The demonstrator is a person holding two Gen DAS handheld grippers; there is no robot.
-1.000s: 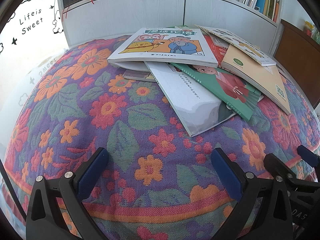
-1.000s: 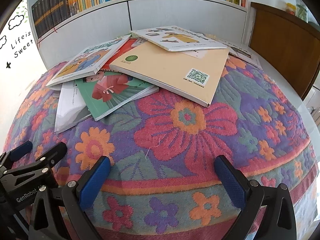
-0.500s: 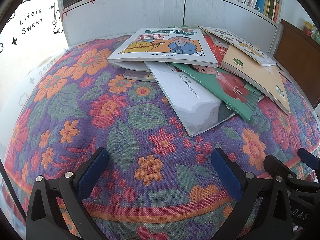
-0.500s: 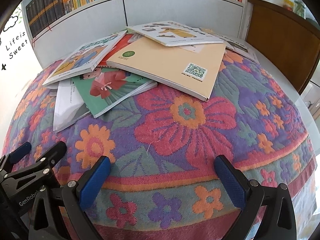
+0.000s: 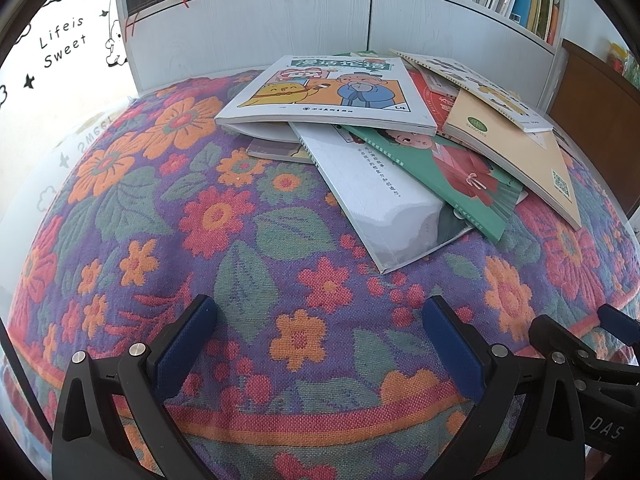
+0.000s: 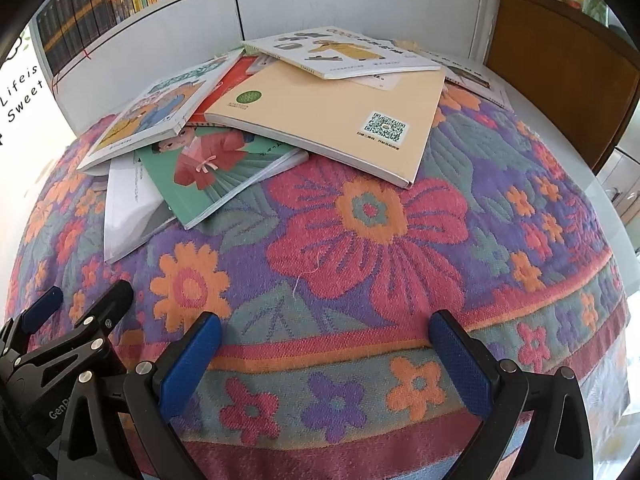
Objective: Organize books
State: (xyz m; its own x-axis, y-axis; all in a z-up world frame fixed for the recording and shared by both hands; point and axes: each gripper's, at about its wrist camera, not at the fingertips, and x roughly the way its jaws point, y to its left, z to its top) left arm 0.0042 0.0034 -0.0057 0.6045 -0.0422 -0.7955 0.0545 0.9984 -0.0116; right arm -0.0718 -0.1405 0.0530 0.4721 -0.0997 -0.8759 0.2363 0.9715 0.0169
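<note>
A loose pile of books lies at the far side of a flowered cloth (image 5: 248,240). On its left is a cartoon-cover book (image 5: 328,92), with a white book (image 5: 384,200), a green book (image 5: 452,172) and a tan book (image 5: 516,152) fanned out to the right. The right wrist view shows the tan book (image 6: 332,116), the green book (image 6: 216,172) and a white book on top (image 6: 340,50). My left gripper (image 5: 320,336) is open and empty over the near cloth. My right gripper (image 6: 326,344) is also open and empty, well short of the pile.
A white bookshelf (image 5: 320,20) full of upright books runs behind the pile. A brown wooden panel (image 6: 560,72) stands at the right. The cloth's near edge drops away below both grippers. A window with lettering (image 5: 60,44) is at the left.
The right wrist view has tilted and drawn back a little, so the pile sits higher and the cloth's border shows more. The left gripper has stayed still.
</note>
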